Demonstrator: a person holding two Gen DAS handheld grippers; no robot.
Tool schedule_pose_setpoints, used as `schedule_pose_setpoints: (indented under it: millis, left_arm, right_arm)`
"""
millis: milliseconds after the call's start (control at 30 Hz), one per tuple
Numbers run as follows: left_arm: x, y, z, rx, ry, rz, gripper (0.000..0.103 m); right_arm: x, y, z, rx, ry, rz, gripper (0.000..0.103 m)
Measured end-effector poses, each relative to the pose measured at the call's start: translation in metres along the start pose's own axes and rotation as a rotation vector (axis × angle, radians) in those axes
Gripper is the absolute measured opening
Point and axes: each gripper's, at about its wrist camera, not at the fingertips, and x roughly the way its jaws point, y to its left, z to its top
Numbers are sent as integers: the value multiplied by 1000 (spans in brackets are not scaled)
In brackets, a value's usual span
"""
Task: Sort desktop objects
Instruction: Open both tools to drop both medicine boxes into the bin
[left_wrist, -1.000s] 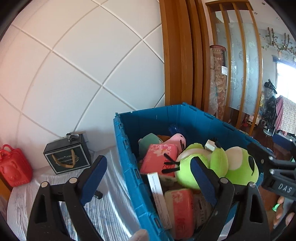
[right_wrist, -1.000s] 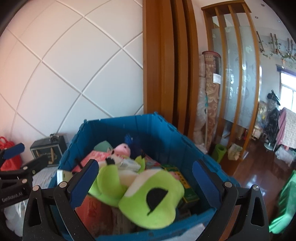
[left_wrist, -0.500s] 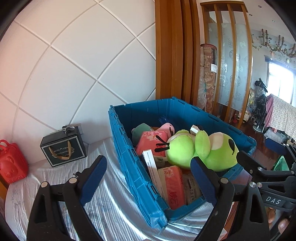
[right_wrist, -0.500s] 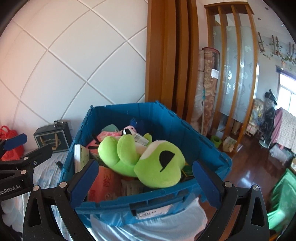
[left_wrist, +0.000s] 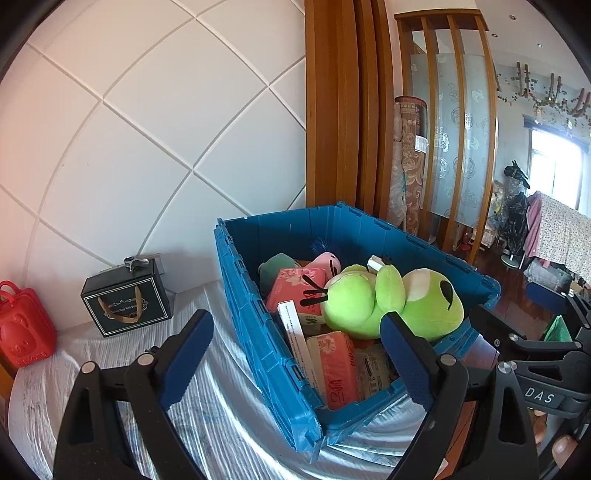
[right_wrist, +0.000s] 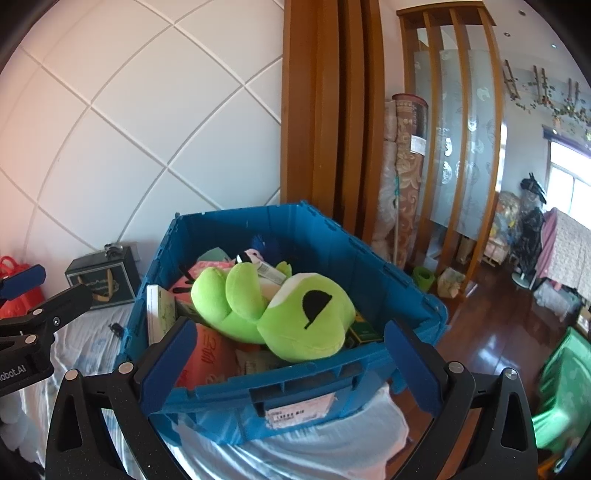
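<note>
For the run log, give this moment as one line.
left tool: open, empty | right tool: open, empty | green plush: atop blue crate

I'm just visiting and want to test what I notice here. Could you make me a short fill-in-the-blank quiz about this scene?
1. The green plush toy lies on top of the things in the ____ crate.
2. The black gift box stands ____ the crate, on the covered table.
3. The left tool and right tool both hold ____.

Missing words: blue; outside; nothing
</note>
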Motion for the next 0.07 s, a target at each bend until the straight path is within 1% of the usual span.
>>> schedule_pose_setpoints:
  millis: [67]
  left_arm:
    - [0, -1, 0, 3, 0, 1, 93]
  right_arm:
    - [0, -2, 0, 1, 0, 0, 103]
